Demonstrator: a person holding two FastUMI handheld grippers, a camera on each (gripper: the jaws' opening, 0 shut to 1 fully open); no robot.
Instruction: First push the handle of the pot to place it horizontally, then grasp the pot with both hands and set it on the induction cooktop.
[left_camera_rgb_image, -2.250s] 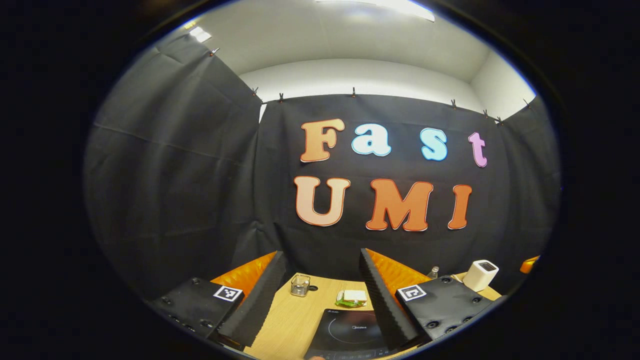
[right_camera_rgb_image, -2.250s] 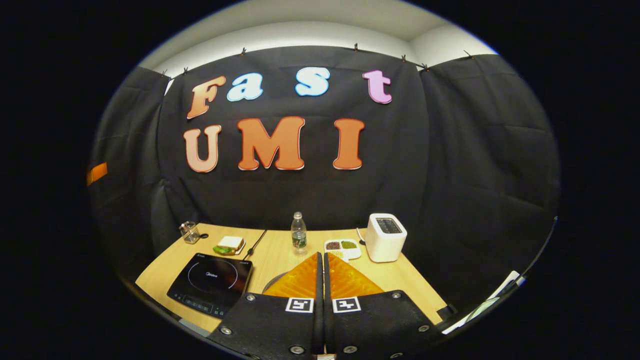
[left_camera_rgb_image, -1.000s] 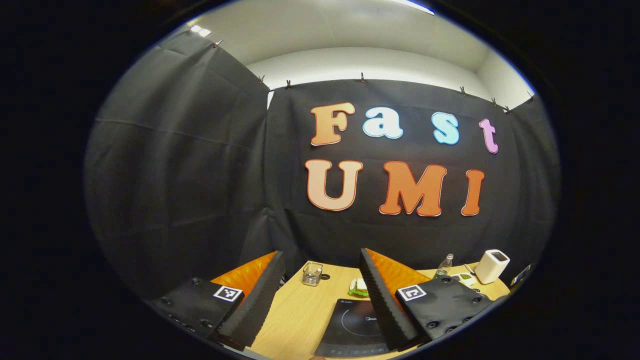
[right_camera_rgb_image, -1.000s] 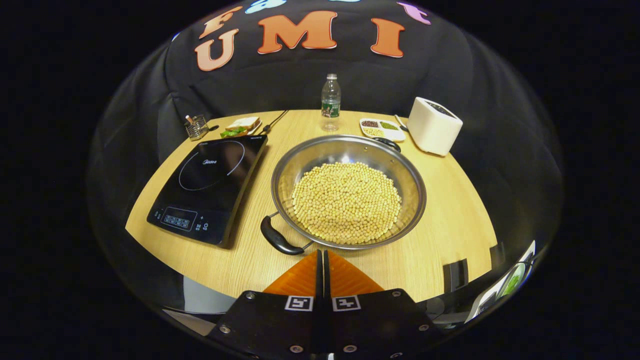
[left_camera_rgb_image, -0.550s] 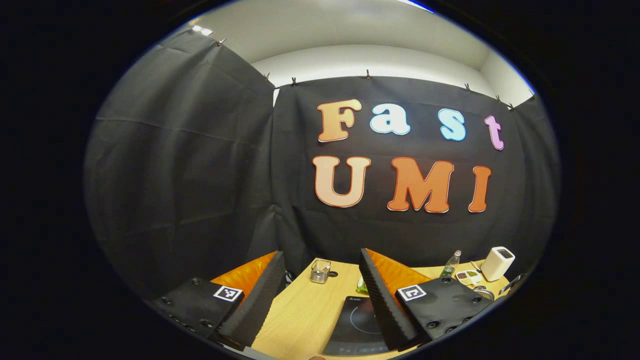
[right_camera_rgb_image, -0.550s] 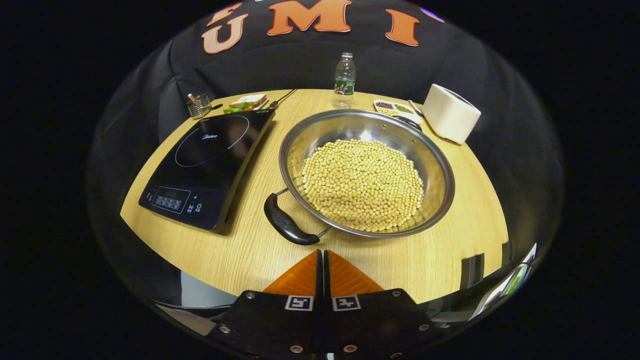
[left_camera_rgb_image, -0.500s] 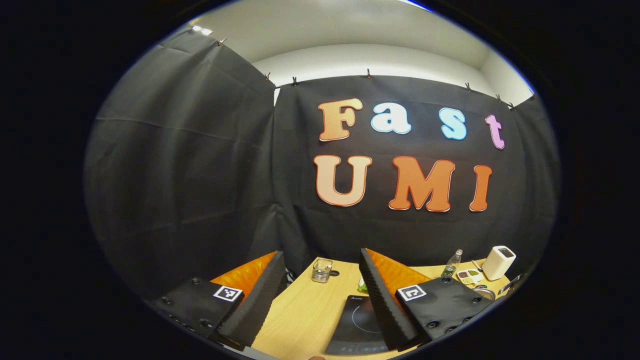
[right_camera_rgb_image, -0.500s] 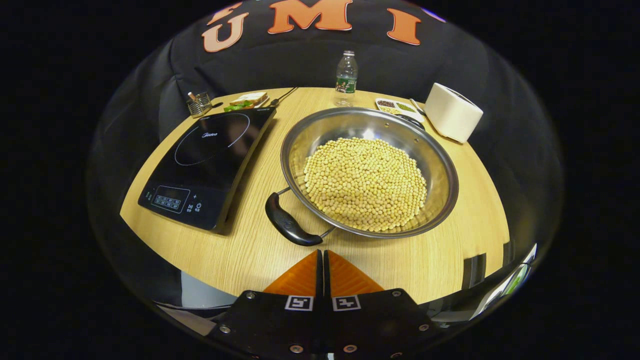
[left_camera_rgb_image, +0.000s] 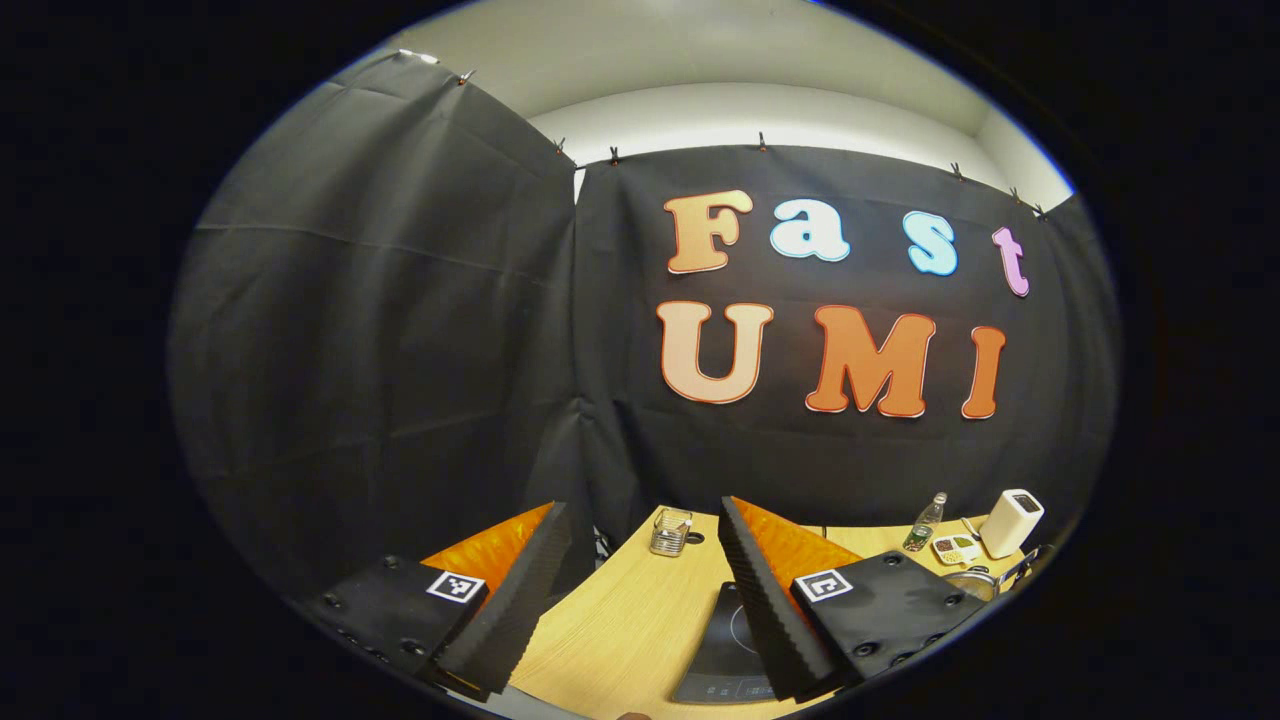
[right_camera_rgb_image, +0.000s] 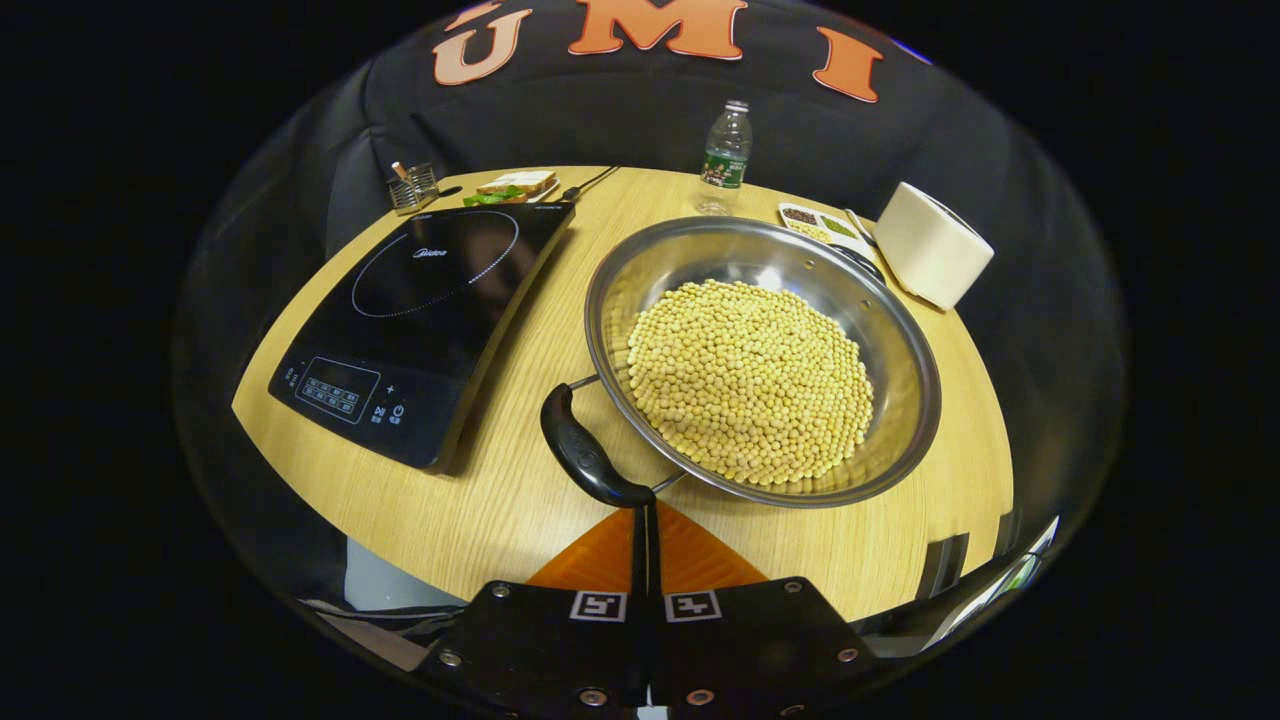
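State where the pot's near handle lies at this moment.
In the right gripper view, the near handle lies on the table, just ahead of the right claw.

The right claw (right_camera_rgb_image: 645, 512) dipped from facing the booth wall to looking down on the bench (right_camera_rgb_image: 500, 500), then closed in until its pressed-together tips sat right at the black handle (right_camera_rgb_image: 590, 462) of the pot (right_camera_rgb_image: 900, 400); whether they touched it could not be told. In the left gripper view, the left claw (left_camera_rgb_image: 640, 525) swung leftward, so the induction cooktop (left_camera_rgb_image: 722, 655) and the toaster (left_camera_rgb_image: 1010, 522) slid toward the right.
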